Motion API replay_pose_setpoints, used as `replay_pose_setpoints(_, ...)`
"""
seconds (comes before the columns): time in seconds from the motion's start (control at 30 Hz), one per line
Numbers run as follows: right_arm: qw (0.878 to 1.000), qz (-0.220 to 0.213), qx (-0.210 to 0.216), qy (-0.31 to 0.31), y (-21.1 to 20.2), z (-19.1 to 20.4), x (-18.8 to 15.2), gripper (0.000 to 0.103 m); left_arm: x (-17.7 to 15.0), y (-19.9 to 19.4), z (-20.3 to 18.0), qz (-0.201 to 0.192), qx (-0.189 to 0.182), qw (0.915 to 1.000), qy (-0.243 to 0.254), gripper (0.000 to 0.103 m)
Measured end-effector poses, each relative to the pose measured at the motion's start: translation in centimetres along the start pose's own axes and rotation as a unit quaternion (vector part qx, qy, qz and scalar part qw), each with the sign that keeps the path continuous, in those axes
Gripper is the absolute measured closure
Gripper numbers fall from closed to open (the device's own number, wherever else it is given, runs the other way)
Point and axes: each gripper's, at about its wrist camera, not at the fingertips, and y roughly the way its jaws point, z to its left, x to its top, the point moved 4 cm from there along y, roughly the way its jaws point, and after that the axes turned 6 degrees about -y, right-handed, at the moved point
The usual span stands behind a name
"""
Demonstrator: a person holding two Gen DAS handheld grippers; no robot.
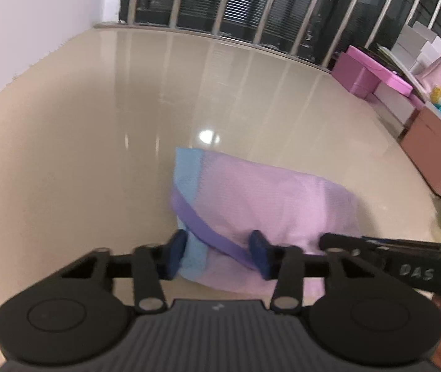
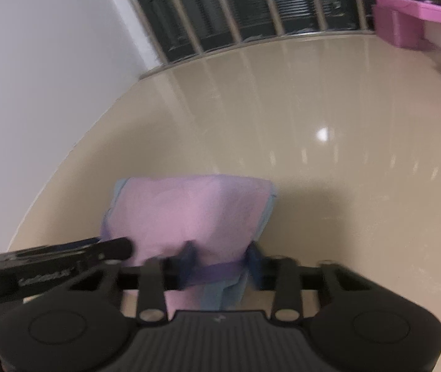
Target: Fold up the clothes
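Your left gripper (image 1: 219,255) and right gripper (image 2: 220,263) each straddle the pink garment's (image 1: 260,198) near edge; whether they pinch it, you cannot tell.

My left wrist camera sits just behind its own fingers (image 1: 177,255) and looks forward and down at the glossy beige floor (image 1: 96,124), close above the pink garment (image 1: 267,198). My right wrist camera looks down its fingers (image 2: 186,263) at a similar steep tilt, equally near. Both face the barred window (image 1: 251,3) at the far edge. They share the garment, the floor and the window, and each catches the other gripper entering from the side.
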Motion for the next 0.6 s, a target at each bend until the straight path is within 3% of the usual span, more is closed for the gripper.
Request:
replay_pose_setpoints(0.07,1.000,-0.002,0.000,-0.010,-0.1,0.5,0.1,0.091,0.0,0.0,-0.1,0.001,-0.014,0.9999,-0.009,0.087)
replay_pose_setpoints(0.17,1.000,-0.013,-0.005,-0.017,-0.4,0.8,0.0,0.093,0.0,-0.4,-0.5,-0.012,-0.011,0.9999,-0.001,0.094)
replay_pose_setpoints(0.43,0.998,-0.053,-0.004,-0.039,-3.0,1.4,1.0,0.094,1.6,-1.6,-1.7,-0.037,-0.029,0.9989,-0.003,0.098)
replay_pose_setpoints(0.6,0.995,-0.081,-0.009,-0.049,-4.7,1.3,3.5,0.094,3.8,-2.3,-3.0,-0.057,-0.041,0.9975,0.004,0.098)
